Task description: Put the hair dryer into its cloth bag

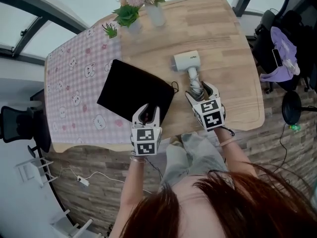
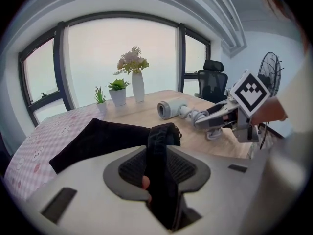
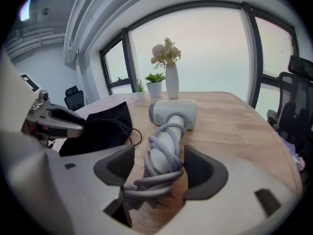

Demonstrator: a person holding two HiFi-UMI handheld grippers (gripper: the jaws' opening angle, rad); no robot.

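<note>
The left gripper [image 1: 147, 111], lower centre, pinched the bag [image 1: 132, 89]. The right gripper [image 1: 202, 91] stood open around the dryer [image 1: 186, 61] handle. The dryer was not yet inside the bag.

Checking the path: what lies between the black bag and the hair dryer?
Bare table, except the bag's drawstring loop; the head view shows it.

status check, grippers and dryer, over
Left gripper shut on cloth bag edge. Right gripper open, fingers astride hair dryer handle. Dryer lies on table, outside bag. Nothing between them.
</note>
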